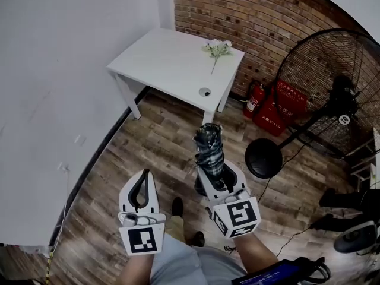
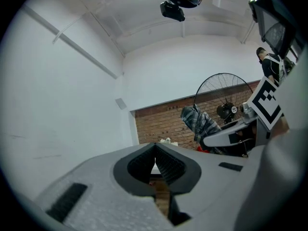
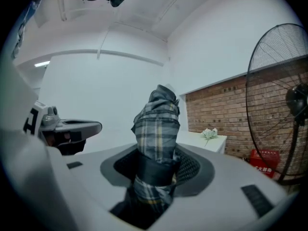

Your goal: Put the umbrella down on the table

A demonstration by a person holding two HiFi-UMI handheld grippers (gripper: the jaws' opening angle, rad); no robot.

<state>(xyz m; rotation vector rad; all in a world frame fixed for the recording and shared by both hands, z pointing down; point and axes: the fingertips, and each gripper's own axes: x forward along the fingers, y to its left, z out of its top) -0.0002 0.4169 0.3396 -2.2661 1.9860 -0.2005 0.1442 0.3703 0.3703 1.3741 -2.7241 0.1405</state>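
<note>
Our right gripper (image 1: 217, 176) clamps the folded plaid umbrella (image 1: 209, 150) by its lower end, holding it over the wooden floor (image 1: 124, 153), well short of the white table (image 1: 166, 64) (a flower sprig (image 1: 217, 49) lies there). Our left gripper (image 1: 143, 177) is closed, empty.
</note>
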